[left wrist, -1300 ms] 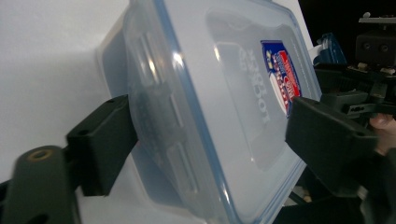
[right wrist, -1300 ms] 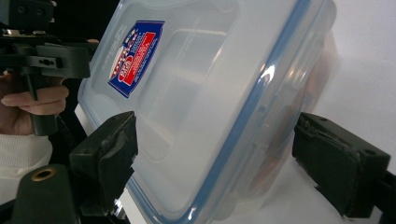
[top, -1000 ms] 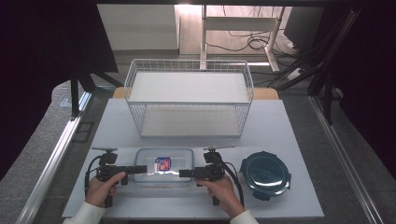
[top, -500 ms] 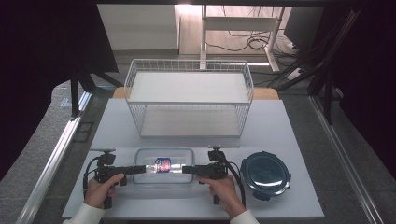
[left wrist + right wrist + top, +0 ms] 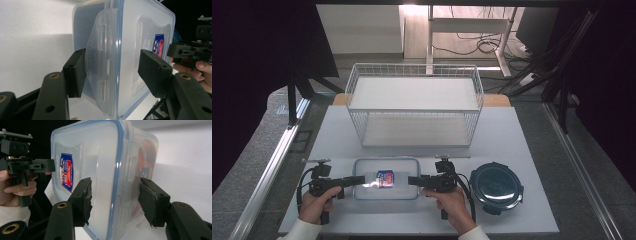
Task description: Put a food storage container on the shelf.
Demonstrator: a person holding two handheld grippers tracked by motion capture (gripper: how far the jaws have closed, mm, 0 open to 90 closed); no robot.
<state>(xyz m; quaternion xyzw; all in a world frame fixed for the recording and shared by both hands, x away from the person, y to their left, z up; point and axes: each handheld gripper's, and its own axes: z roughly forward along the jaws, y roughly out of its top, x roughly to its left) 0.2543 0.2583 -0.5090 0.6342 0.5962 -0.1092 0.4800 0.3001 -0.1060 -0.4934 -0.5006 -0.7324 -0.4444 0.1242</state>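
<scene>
High view: the clear container [image 5: 386, 178] sits at 6 o'clock on the white table [image 5: 522, 135], wire basket [image 5: 414, 110] at 12, dark round lid [image 5: 496, 186] at 3. Compared with a second ago, the left gripper [image 5: 358, 179] and right gripper [image 5: 413, 181] have slid in onto its ends.

Left gripper view: jaws have just been closing; one pad touches the side flap, the other looks slightly off. Container bottom cut off.

Right gripper view: jaws closing too, both pads about touching; contents are blurry.
</scene>
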